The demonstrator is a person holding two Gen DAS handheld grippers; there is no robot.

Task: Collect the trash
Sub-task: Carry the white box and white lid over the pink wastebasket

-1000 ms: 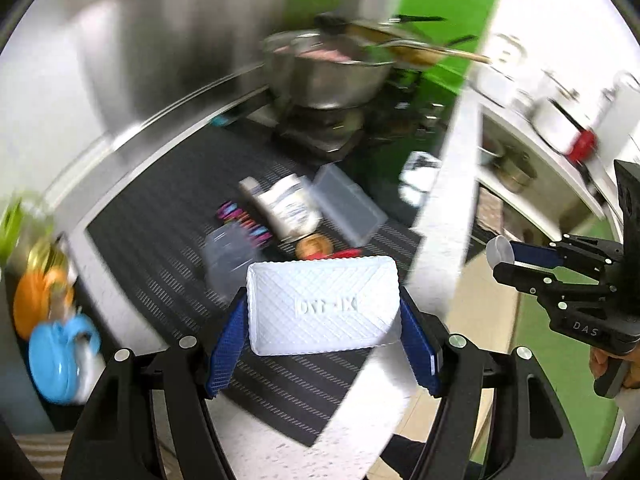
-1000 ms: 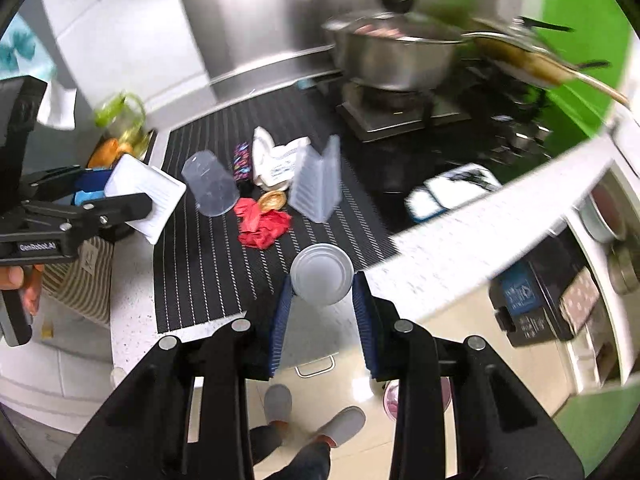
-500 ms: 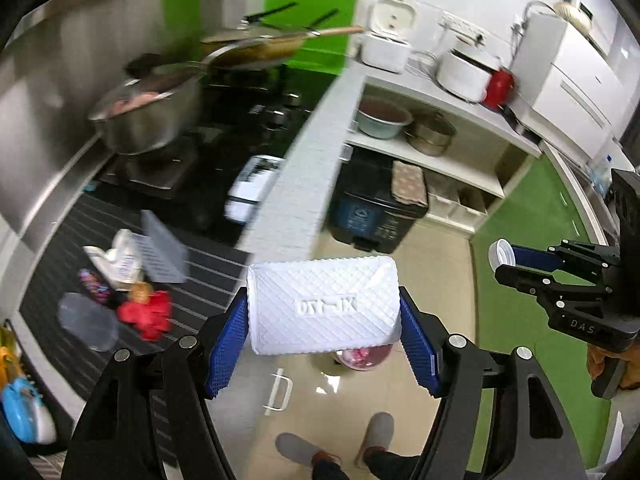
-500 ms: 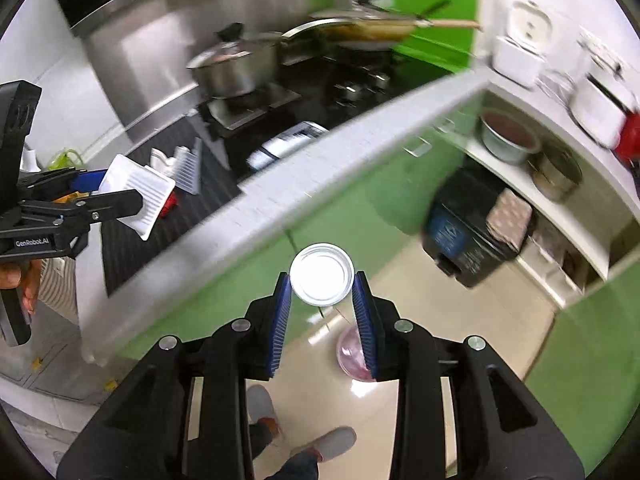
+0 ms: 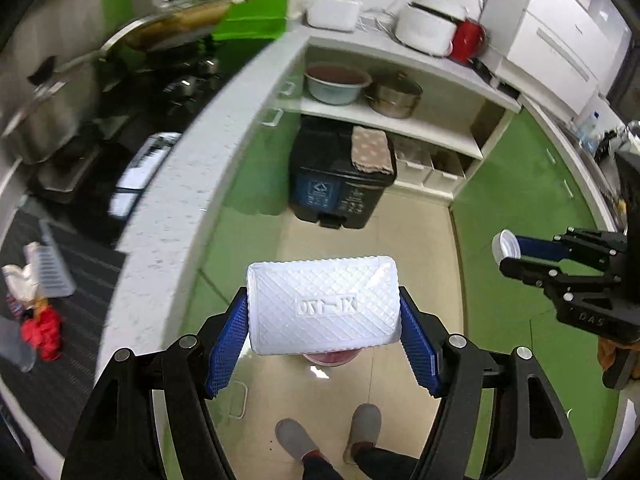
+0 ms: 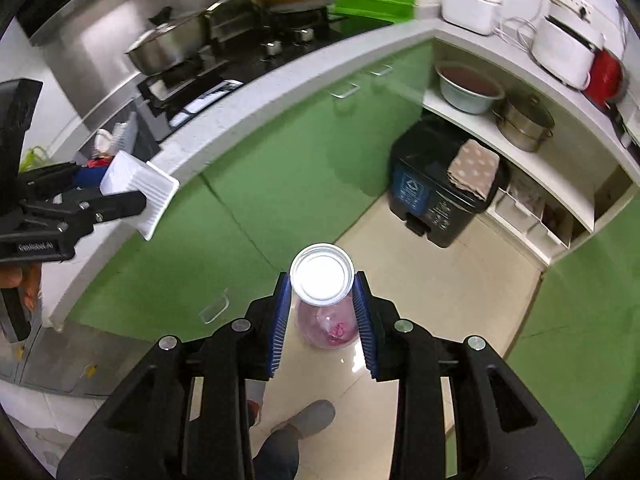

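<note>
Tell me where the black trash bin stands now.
In both wrist views, the black trash bin stands on the floor under the white shelf, beside the green cabinets.

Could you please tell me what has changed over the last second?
Both tools swung away from the counter's trash pile to above the floor, toward the pink-lined bin. Unchanged: the left tool grips the white foam tray, the right tool the white cup.

stove point(image 5: 80, 92) blurred, pink bin point(image 5: 331, 357) mostly hidden behind tray point(image 5: 323, 305)
</note>
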